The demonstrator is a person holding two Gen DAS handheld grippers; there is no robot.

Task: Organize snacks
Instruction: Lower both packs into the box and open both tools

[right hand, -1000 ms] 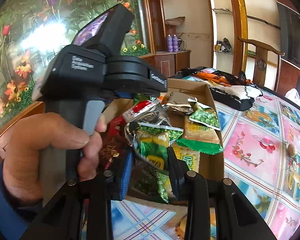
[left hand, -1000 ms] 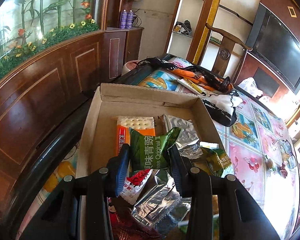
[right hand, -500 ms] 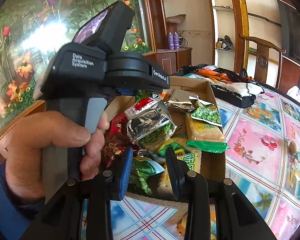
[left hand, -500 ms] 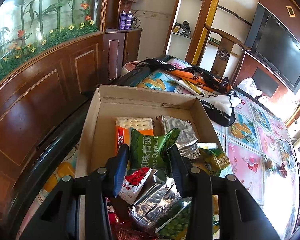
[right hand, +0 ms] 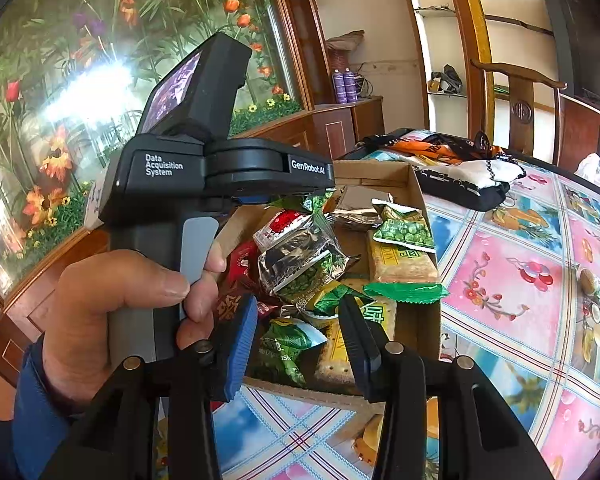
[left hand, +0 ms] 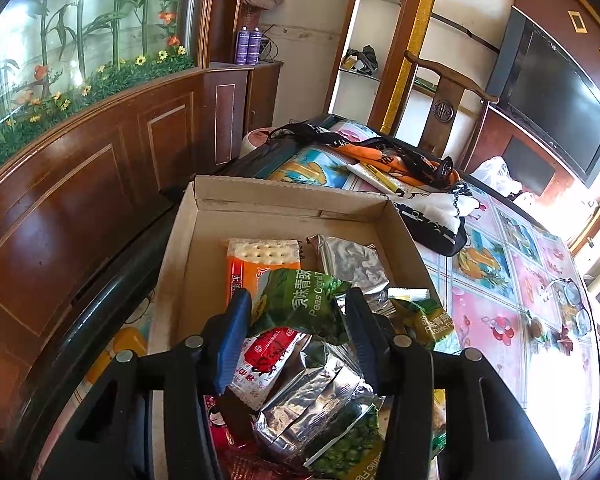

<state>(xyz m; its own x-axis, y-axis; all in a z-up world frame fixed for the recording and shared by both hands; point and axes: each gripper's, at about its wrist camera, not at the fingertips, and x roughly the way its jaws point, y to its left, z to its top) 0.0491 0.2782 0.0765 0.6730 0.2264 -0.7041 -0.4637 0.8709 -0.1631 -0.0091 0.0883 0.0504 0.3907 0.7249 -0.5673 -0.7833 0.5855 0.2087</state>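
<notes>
A shallow cardboard box (left hand: 292, 196) holds several snack packets. My left gripper (left hand: 298, 320) is shut on a green pea packet (left hand: 304, 304) and holds it above the pile in the box. Under it lie an orange cracker pack (left hand: 262, 256), silver foil packets (left hand: 352, 264) and a red-and-white packet (left hand: 266, 354). My right gripper (right hand: 298, 330) is open and empty, just above the box's near edge (right hand: 324, 392). A green pea packet (right hand: 288, 344) lies in the box between its fingers. The left gripper's body and the hand holding it (right hand: 112, 304) fill the left of the right wrist view.
The box stands on a table with a flowered plastic cloth (right hand: 520, 280). A black and white bag (left hand: 432, 216) and orange items (left hand: 380, 156) lie beyond the box. Glasses (left hand: 572, 304) lie on the right of the table. A dark wooden cabinet (left hand: 80, 200) runs along the left.
My right gripper let go of its green packet, which now lies in the box, and pulled back towards the box's near edge. The left gripper keeps its hold and has barely moved.
</notes>
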